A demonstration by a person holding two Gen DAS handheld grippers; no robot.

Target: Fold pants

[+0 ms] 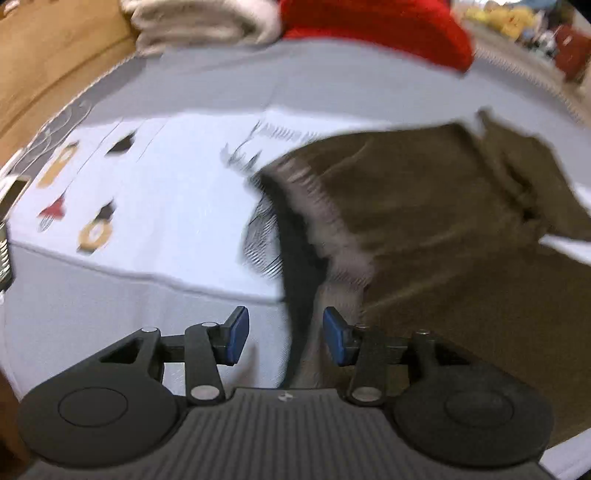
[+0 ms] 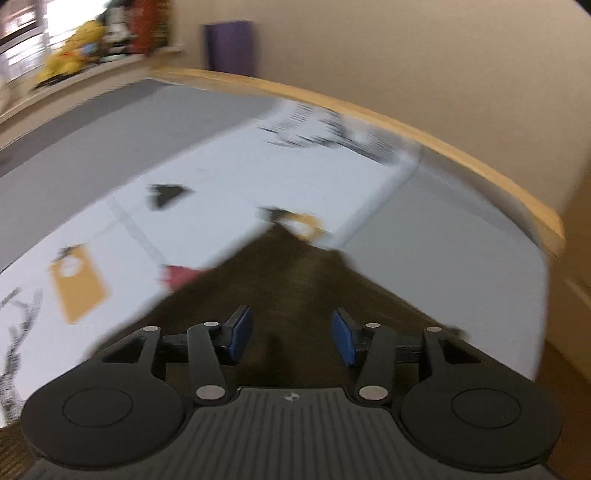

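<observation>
the brown pants [image 1: 443,229] lie ahead and right of the left gripper [image 1: 286,334], its jaws spread and empty, and under the equally spread right gripper [image 2: 291,334]. pinch one fabric edge squarely in each before lifting.

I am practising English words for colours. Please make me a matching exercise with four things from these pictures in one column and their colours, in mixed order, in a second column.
Things:
1. pants
2. pads of the left tool
3. stack of towels
4. cloth beside the towels

Colours:
a. red
b. brown
c. cream white
d. blue

Pairs: 1-b, 2-d, 3-c, 4-a
</observation>
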